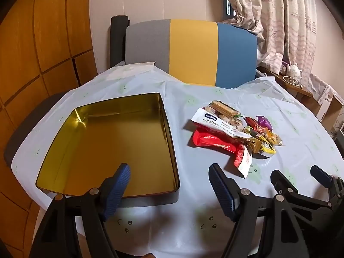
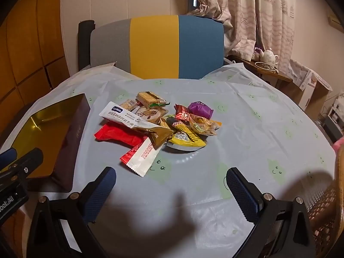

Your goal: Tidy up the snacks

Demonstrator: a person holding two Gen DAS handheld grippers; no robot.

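Left gripper (image 1: 169, 185): nearest my lens, blue ribbed pads spread wide, nothing between them; I'm hovering over the near rim of the tin.
Right gripper (image 2: 171, 190): jaws just as wide apart and empty, hanging above bare cloth on the near side of the snacks.
Tin: a shallow rectangular metal tin with a gold interior and dark outer walls (image 1: 172, 146), empty, sitting on the counter to the left of the pile.
Counter: round, under a pale blue plastic cloth with small green faces (image 2: 258, 129).
Snack pile: a loose heap of small wrapped snacks (image 2: 159, 122) mid-counter, just beside the tin but not touching it.
Looks: a long white sachet with dark print (image 2: 126, 118) lies across a glossy red foil pouch (image 2: 118, 135); a red-and-white packet (image 2: 143, 158) points towards me; a yellow packet (image 2: 187, 138), a purple wrapped sweet (image 2: 200, 109) and a clear-wrapped wafer stack (image 2: 150, 99) lie behind.
Handling: I reckon all are light, crinkly and slippery; the wafers could crush.
Hold: I'd pinch the red-and-white packet by its crimped near end, which lies clear of the others.
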